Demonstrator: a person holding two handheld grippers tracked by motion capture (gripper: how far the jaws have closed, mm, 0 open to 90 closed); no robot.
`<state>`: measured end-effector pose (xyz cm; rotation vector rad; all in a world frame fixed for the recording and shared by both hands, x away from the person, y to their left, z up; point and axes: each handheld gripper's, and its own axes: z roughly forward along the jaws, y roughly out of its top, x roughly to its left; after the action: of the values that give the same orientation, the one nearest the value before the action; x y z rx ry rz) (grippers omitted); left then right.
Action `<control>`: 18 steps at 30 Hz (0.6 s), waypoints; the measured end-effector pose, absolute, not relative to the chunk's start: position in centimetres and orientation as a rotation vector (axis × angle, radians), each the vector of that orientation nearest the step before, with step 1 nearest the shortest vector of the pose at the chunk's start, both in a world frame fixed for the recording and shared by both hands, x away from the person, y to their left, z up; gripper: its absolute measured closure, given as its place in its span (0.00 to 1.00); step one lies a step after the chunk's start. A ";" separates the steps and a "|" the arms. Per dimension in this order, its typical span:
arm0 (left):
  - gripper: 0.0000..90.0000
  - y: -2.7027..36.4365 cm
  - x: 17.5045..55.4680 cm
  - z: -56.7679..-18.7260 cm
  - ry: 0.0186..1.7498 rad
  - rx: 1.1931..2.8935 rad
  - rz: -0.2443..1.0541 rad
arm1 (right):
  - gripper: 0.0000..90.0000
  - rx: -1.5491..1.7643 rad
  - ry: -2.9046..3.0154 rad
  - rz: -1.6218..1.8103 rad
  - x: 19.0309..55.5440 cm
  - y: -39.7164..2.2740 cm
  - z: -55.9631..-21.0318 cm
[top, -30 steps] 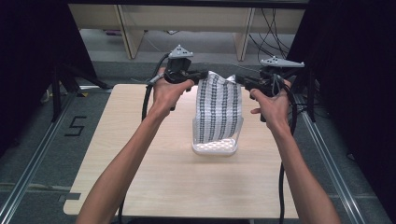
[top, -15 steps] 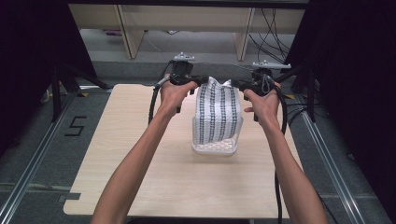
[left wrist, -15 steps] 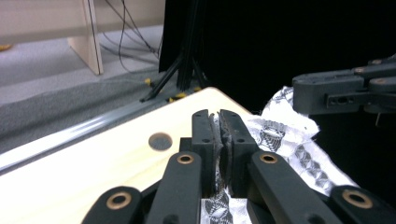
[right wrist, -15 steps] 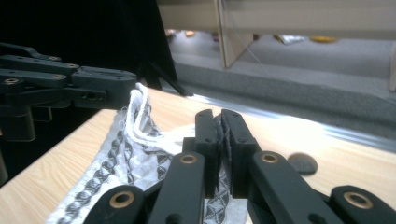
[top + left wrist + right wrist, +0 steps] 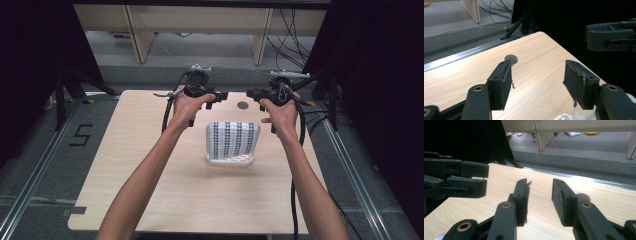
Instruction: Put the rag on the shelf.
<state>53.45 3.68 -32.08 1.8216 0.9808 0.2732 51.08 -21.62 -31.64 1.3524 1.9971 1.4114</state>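
Centrally, patterned cloth (image 5: 233, 139) draping white basket (image 5: 230, 161)

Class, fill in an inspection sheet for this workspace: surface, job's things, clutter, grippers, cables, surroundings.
Surface: light wooden table, bare apart from what is listed below.
Job's things: white basket holding black-and-white patterned cloth, near the table's middle, touched by neither gripper.
Clutter: small dark round disc on the table beyond the basket.
Grippers: left gripper and right gripper held above the far edge, facing each other, both open and empty.
Cables: one black cable trails from each gripper; more lie on the floor behind.
Surroundings: grey carpet, wooden furniture legs, black curtains.
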 end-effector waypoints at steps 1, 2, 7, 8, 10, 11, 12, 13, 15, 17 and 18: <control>0.42 3.9 53.4 -32.0 0.974 1.838 0.275 | 0.72 1.357 1.994 1.410 51.0 -21.6 -31.6; 0.42 4.0 53.2 -32.0 0.975 1.828 0.268 | 0.72 1.356 1.998 1.418 50.9 -21.7 -31.5; 0.41 4.6 52.8 -31.9 0.969 1.839 0.253 | 0.71 1.337 2.017 1.416 50.3 -22.1 -31.3; 0.41 4.7 52.7 -31.9 0.970 1.833 0.251 | 0.71 1.333 2.017 1.418 50.2 -22.1 -31.3; 0.40 5.1 52.5 -31.9 0.972 1.829 0.249 | 0.69 1.330 2.021 1.404 50.0 -22.3 -31.2; 0.40 5.3 52.4 -31.9 0.973 1.831 0.244 | 0.68 1.327 2.026 1.401 49.9 -22.3 -31.2; 0.39 5.4 52.3 -31.9 0.974 1.833 0.242 | 0.68 1.318 2.027 1.408 49.8 -22.4 -31.2; 0.39 5.6 52.2 -32.0 0.974 1.834 0.240 | 0.67 1.303 2.031 1.401 49.8 -22.5 -31.1; 0.37 6.0 52.0 -32.1 0.963 1.842 0.222 | 0.66 1.320 2.033 1.413 49.6 -22.5 -31.1; 0.36 6.2 51.7 -32.2 0.962 1.840 0.210 | 0.65 1.314 2.044 1.408 49.4 -22.5 -31.2; 0.35 6.4 51.6 -32.2 0.959 1.846 0.211 | 0.65 1.306 2.050 1.397 49.3 -22.5 -31.3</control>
<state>51.58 6.44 -32.21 1.8455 0.9588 0.2111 49.27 -22.48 -31.26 1.3058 2.0503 1.3973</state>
